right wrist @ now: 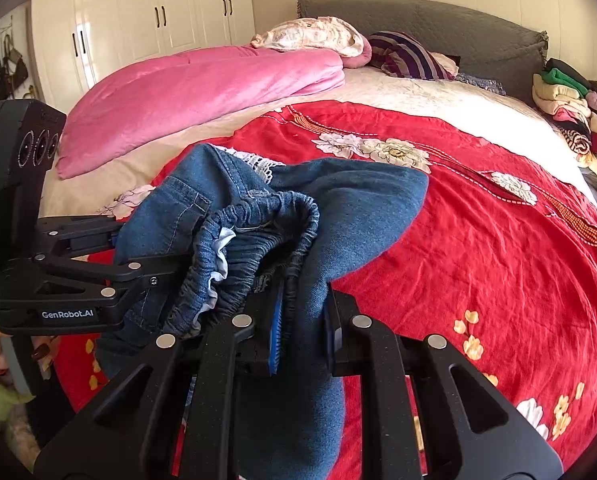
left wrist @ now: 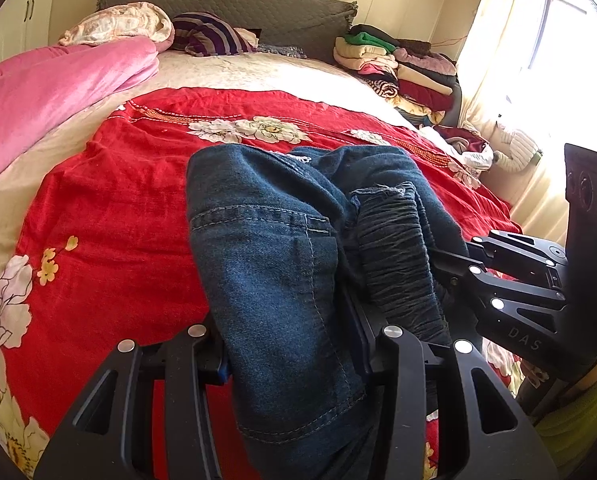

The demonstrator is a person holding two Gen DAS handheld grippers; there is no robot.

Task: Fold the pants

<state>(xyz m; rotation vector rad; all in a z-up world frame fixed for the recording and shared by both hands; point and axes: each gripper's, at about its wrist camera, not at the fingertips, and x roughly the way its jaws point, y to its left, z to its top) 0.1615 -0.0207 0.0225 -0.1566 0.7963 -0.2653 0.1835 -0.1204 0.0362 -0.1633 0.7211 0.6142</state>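
Blue denim pants (left wrist: 282, 248) bunched and lifted above the red flowered bedspread (left wrist: 110, 208), held between both tools.

Left hand-held gripper (left wrist: 290, 360): fingers clamped on a fold of denim that runs down between them and hangs below; a seam and pocket stitching face the camera. Its fingers also show at the left of the right wrist view (right wrist: 118, 248), gripping the pants just beside the elastic waistband (right wrist: 258, 236).

Right hand-held gripper (right wrist: 302, 332): blue pads pressed onto a strip of denim passing between them, cloth draping down past the fingers. From the left wrist view it (left wrist: 450, 264) reaches in from the right, fingertips buried in the gathered waistband cloth.

The two tools sit close together, the waistband looped between them.

Beyond: pink quilt (right wrist: 202, 88), striped pillow (left wrist: 214, 34), stack of folded clothes (left wrist: 398, 68) by the headboard.
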